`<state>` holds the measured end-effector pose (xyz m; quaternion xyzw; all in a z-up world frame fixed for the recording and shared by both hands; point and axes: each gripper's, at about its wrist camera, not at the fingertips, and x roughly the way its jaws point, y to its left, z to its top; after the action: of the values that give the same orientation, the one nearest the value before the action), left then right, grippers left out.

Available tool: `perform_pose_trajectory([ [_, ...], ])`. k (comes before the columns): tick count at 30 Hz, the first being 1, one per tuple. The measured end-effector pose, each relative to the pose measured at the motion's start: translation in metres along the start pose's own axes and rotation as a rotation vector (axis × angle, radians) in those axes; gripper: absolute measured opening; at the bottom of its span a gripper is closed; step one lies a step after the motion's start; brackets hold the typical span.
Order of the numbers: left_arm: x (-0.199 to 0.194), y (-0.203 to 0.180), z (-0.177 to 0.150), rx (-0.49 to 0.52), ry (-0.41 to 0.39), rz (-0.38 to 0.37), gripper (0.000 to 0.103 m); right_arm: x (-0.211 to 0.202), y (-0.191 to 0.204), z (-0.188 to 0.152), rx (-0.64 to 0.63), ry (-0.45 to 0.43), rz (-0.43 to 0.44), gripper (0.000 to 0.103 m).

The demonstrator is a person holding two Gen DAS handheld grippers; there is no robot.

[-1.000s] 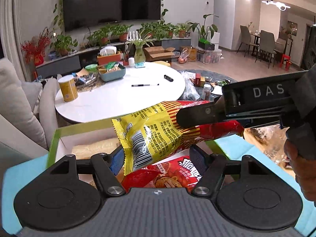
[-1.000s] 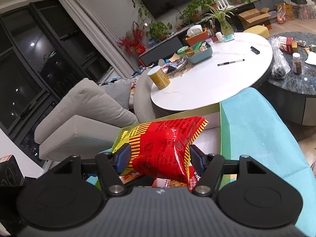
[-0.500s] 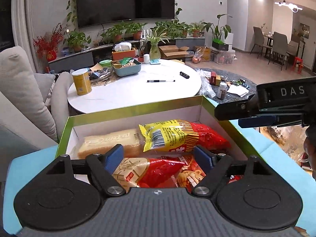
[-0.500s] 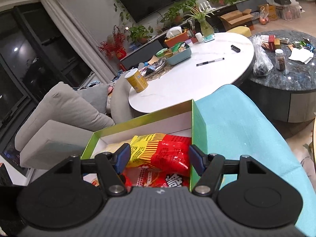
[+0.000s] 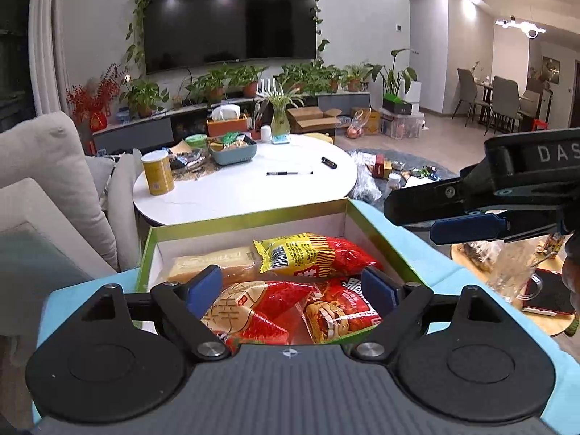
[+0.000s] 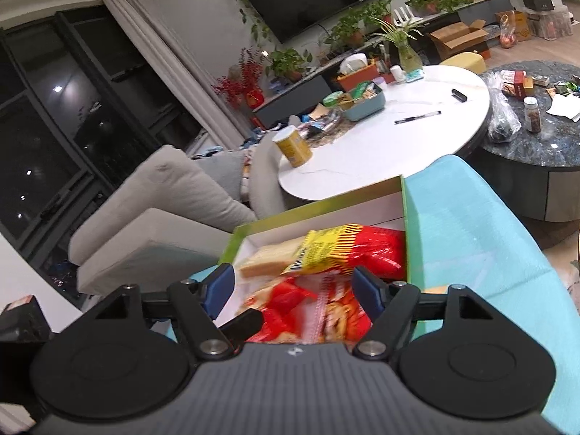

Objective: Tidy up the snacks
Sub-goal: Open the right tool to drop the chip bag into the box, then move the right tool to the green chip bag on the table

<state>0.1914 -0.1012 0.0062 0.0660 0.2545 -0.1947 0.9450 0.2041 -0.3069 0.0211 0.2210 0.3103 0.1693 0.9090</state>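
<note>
Four packets lie inside the green-rimmed box [image 5: 250, 218], packed flat so they share its white floor; the yellow-and-red snack bag [image 5: 311, 252] sits at the back right, against the right wall, with a pale wrapped cake [image 5: 210, 262] beside it on the left; two red packets [image 5: 301, 308] fill the front. Both tools have just been opening; the left gripper [image 5: 291, 286] hangs spread over the front of the box with nothing between its blue pads; the right gripper [image 6: 293, 288] is likewise spread and empty, its release of the bag looking complete. The box rests on a turquoise surface [image 6: 471, 224], which leaves bare room along the right side for drawing back; the box walls stand low, so a level retreat risks clipping the near rim; lifting first seems safer. The round white table [image 5: 246, 188] beyond stays well apart.
</note>
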Motion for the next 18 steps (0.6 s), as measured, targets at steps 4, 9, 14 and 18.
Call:
perform_pose_trajectory([
  [4,-0.029,-0.004,-0.002,0.006,-0.026,-0.005,0.084,-0.019,0.015,-0.006,-0.004,-0.002,0.026,0.057],
  [9,-0.059,-0.012,-0.009,0.015,-0.052,-0.017,0.084,-0.042,0.033,-0.015,-0.039,-0.013,0.039,0.058],
  [14,-0.086,-0.022,-0.019,0.010,-0.062,-0.024,0.084,-0.065,0.043,-0.031,-0.069,-0.021,0.041,0.059],
  [18,-0.106,-0.032,-0.035,0.000,-0.063,-0.023,0.086,-0.076,0.047,-0.049,-0.107,-0.004,0.019,0.059],
])
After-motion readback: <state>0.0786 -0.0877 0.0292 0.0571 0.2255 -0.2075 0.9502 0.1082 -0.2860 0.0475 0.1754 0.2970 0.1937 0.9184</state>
